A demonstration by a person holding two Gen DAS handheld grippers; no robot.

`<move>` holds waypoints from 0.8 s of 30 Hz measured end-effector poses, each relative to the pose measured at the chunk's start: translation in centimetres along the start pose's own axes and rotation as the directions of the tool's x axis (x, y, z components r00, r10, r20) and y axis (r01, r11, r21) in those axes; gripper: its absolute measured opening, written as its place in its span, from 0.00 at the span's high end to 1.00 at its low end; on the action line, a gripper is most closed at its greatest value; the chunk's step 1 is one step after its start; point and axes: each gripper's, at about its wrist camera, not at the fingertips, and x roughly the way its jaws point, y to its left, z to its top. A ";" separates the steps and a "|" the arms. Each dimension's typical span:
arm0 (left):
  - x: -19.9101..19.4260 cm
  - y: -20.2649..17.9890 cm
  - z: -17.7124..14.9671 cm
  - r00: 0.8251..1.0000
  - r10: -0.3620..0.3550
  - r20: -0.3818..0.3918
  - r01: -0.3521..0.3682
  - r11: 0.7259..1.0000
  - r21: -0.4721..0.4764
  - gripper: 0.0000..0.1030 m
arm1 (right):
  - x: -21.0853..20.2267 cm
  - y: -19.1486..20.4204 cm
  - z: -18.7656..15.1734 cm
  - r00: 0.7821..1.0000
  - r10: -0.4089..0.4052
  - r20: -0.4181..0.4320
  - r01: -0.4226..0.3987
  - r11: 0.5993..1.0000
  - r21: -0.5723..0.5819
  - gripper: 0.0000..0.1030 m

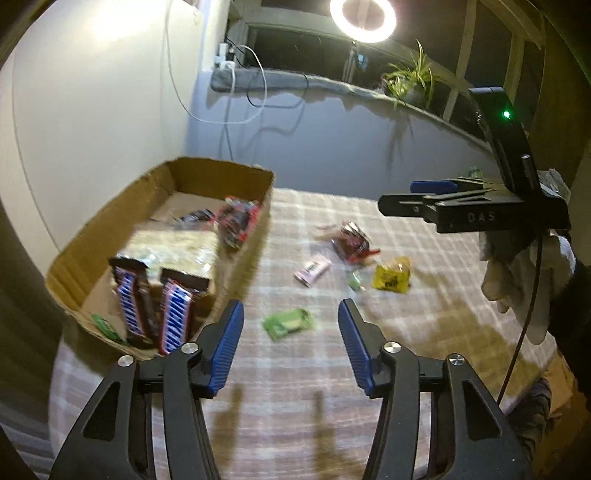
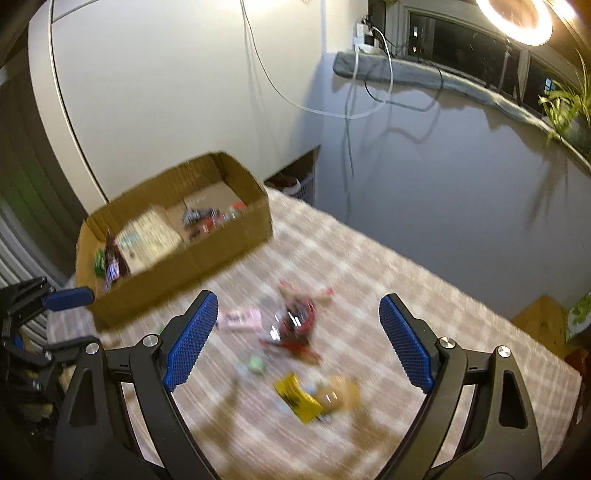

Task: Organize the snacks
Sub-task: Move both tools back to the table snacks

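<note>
A cardboard box (image 1: 221, 173) (image 2: 192, 266) stands on the left of the checked tablecloth (image 1: 424, 332). In it are two blue-and-brown chocolate bars (image 1: 129, 302), a red packet (image 1: 236, 221) and other wrappers. Loose on the cloth lie a green packet (image 1: 288, 323), a pink bar (image 1: 312, 269) (image 2: 240, 317), a red packet (image 1: 352, 243) (image 2: 295, 317), a yellow packet (image 1: 391, 275) (image 2: 299, 398) and a small green sweet (image 1: 356, 280). My left gripper (image 1: 291, 308) is open and empty beside the box, above the green packet. My right gripper (image 2: 298, 297) (image 1: 406, 195) is open wide and empty, above the red packet.
A gloved hand (image 1: 517, 273) holds the right gripper. Behind the table are a white wall with hanging cables (image 1: 236, 96), a padded window sill (image 1: 295, 79), a potted plant (image 1: 413, 81) and a ring light (image 1: 364, 18). A wooden piece (image 2: 543, 321) stands off the table's right edge.
</note>
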 end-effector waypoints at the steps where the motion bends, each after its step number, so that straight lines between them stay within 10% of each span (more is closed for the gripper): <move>1: 0.2 -0.2 -0.2 1.000 -0.005 -0.010 0.004 1.000 -0.003 0.51 | 0.0 -0.3 -0.5 1.000 0.004 -0.008 -0.004 1.000 0.001 0.11; 24: 6.8 -1.0 -1.0 0.987 0.052 -0.151 -0.046 0.998 0.041 0.53 | 3.5 -0.6 -6.5 0.986 0.108 -0.125 -0.117 0.991 -0.067 0.42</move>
